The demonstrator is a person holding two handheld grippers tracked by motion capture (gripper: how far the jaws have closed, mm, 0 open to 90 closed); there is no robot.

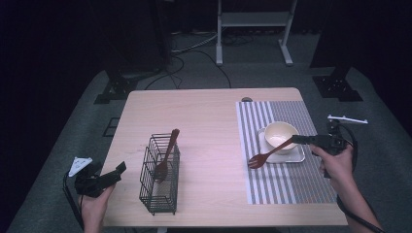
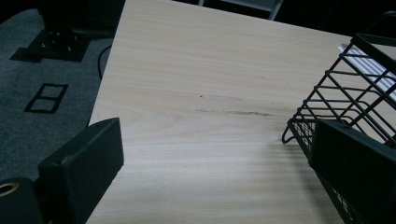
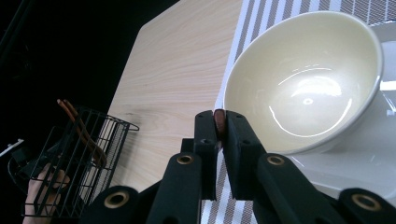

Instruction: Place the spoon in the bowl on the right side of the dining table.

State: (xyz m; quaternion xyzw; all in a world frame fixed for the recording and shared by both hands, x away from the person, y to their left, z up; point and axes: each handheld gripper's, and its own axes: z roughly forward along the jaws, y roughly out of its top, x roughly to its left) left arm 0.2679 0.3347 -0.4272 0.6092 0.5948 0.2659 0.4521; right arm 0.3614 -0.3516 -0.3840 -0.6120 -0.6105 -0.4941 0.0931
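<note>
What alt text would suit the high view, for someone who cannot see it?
A person's right hand-held gripper grips the handle of a brown wooden fork above a striped placemat, beside a cream bowl on a small tray. The left hand-held gripper waits open near a black wire basket holding a wooden spoon.

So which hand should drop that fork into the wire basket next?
Right, probably: the right gripper is already shut on the fork handle beside the bowl. The left gripper sits open, holding nothing, near the wire basket.
</note>
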